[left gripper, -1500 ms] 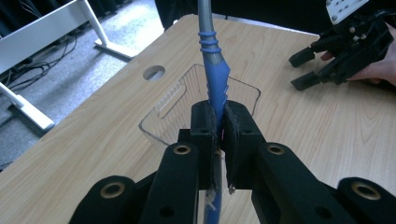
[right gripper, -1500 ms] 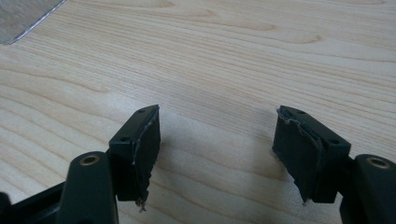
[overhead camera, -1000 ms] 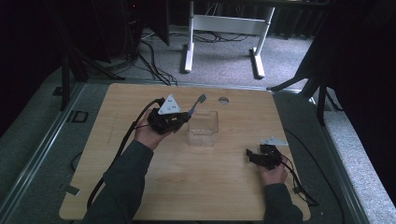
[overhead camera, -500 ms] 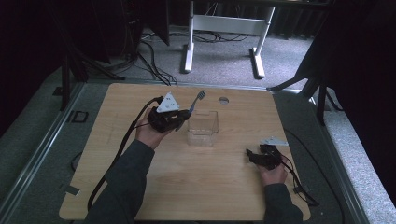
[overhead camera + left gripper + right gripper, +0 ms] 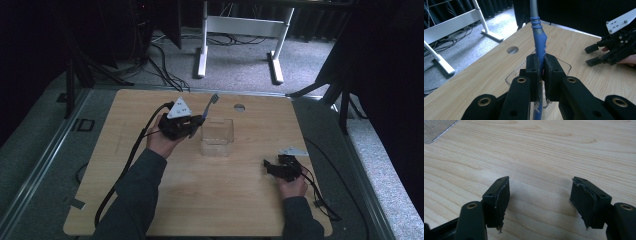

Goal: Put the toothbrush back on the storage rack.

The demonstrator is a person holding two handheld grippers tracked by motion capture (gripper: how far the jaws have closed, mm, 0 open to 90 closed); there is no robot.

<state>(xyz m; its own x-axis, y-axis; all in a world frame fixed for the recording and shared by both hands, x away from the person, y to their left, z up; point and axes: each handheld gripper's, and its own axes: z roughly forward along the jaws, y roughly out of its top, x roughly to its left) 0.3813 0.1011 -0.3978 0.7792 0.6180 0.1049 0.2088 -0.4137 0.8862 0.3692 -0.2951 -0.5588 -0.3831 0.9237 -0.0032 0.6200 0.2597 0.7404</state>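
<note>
Clamping the left tool (image 5: 539, 72) is a toothbrush (image 5: 538, 40), blue grip and grey neck; right tool (image 5: 540, 202) apart.

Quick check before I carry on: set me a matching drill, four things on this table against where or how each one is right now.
Things:
1. left gripper
2. right gripper
3. clear box
4. round hole

States:
a. jaws open, nothing between them, low over bare wood
b. cut in the tabletop near the far edge
c. shut on the blue-handled toothbrush
d. stands mid-table, just beside the left gripper

Pairs: 1-c, 2-a, 3-d, 4-b
</note>
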